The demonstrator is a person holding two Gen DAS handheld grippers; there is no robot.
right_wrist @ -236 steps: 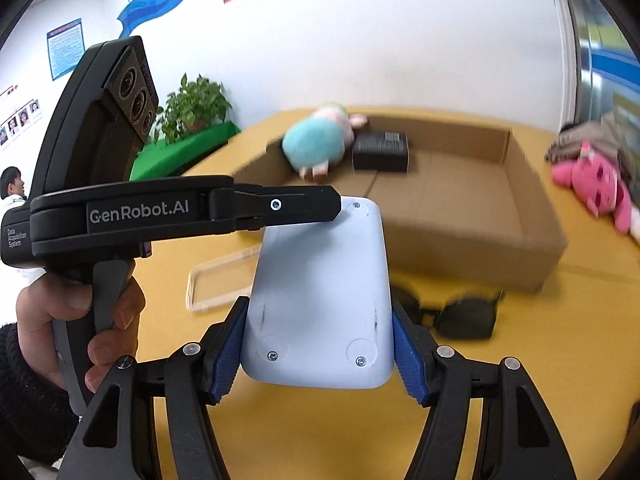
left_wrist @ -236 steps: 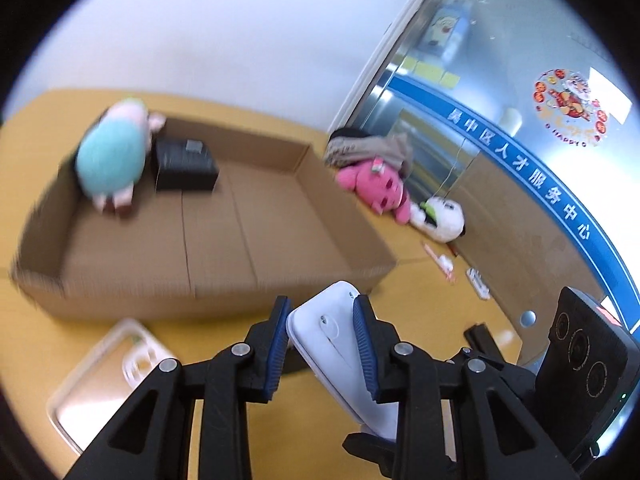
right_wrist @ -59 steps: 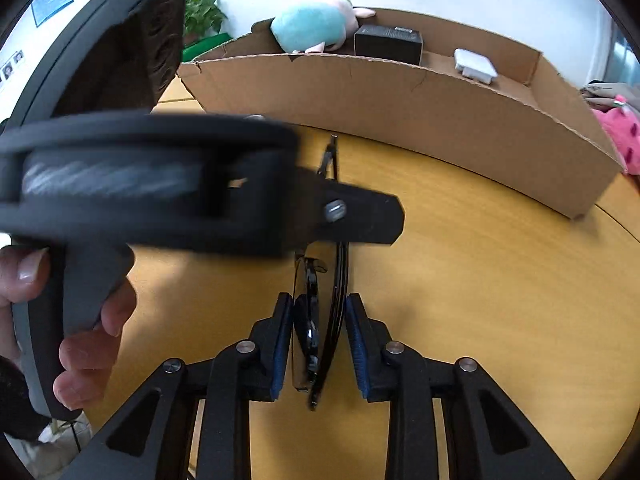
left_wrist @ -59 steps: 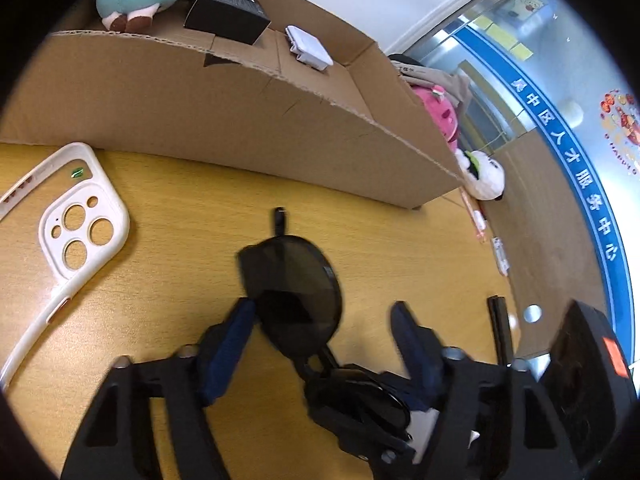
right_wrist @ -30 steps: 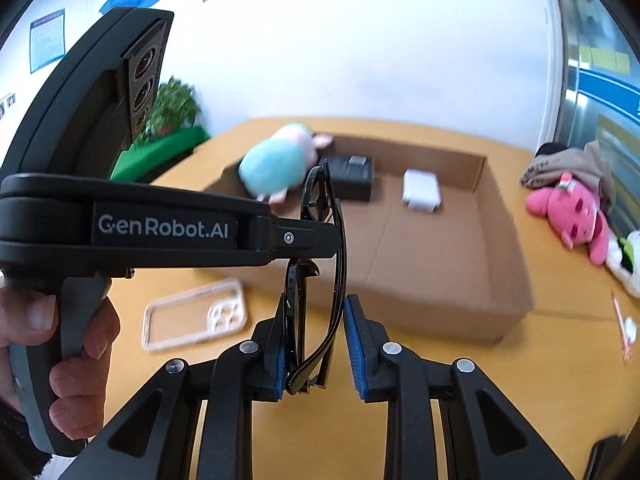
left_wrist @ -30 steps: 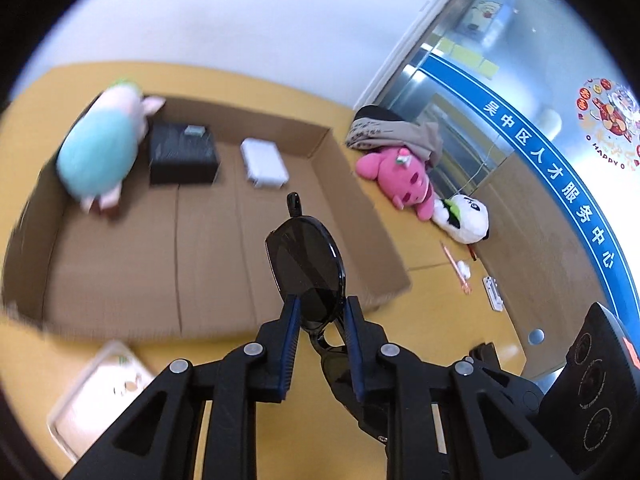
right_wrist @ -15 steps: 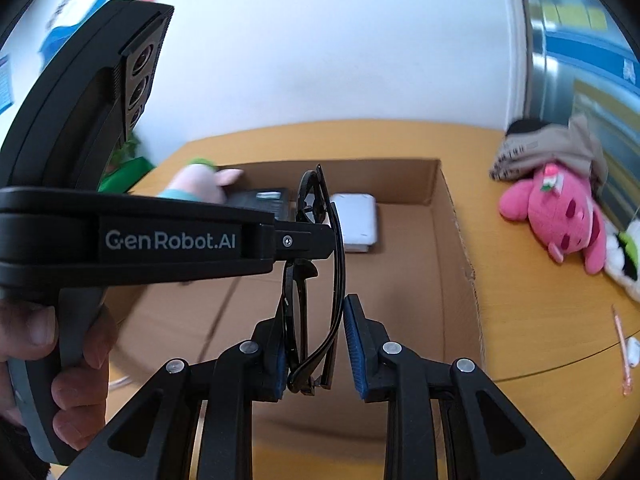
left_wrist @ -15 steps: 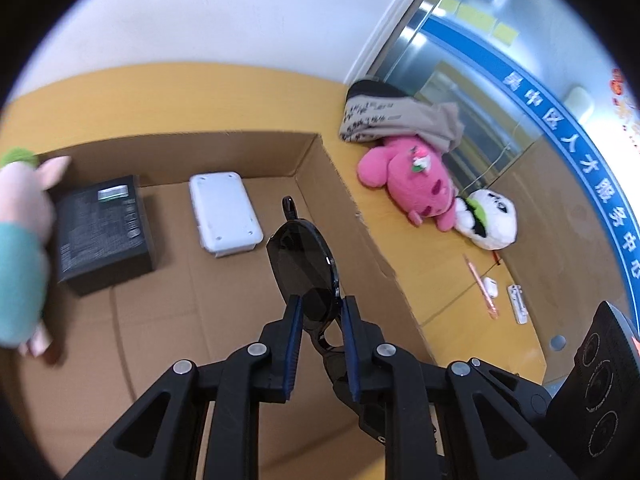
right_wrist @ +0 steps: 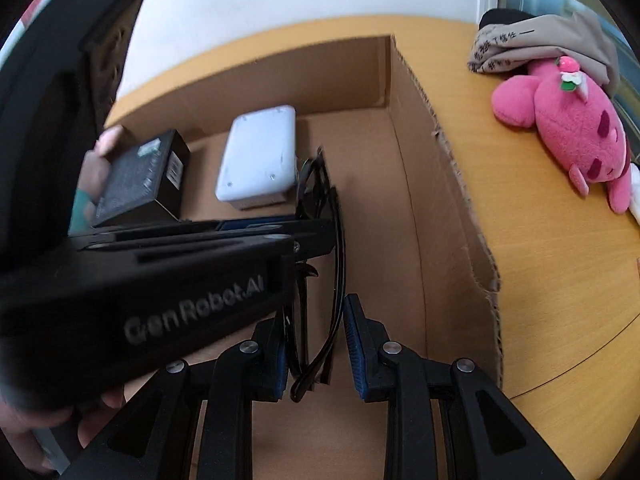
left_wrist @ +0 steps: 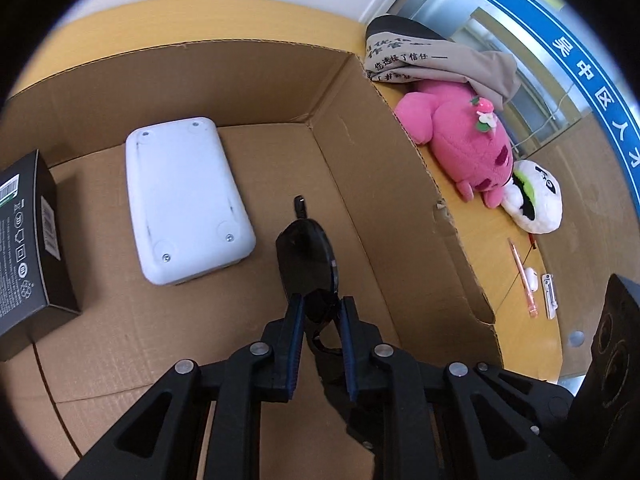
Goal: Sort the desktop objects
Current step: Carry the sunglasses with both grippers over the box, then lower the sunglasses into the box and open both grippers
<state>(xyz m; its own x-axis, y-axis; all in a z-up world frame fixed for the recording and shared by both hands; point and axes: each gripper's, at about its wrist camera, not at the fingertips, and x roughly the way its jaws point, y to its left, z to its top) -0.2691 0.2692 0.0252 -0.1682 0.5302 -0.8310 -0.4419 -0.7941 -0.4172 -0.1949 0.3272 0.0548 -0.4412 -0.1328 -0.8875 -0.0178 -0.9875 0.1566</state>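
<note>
Black sunglasses (left_wrist: 306, 258) are down inside the cardboard box (left_wrist: 400, 184), low over its floor, right of a white device (left_wrist: 182, 204). My left gripper (left_wrist: 320, 346) has its jaws parted a little around the glasses' lower frame. My right gripper (right_wrist: 316, 346) is open, its pads standing clear of the sunglasses (right_wrist: 320, 240) on both sides. The left gripper's body (right_wrist: 140, 292) crosses the right wrist view and hides part of the glasses.
A black box (left_wrist: 28, 236) lies left of the white device. Outside the box's right wall are a pink plush (left_wrist: 464, 136), a grey cloth (left_wrist: 436, 56), a white plush (left_wrist: 536, 200) and small items (left_wrist: 536, 280) on the wooden table (right_wrist: 560, 240).
Both grippers have carried the sunglasses down into the box beside the white device. The jaws of both grippers have opened from their tight grip.
</note>
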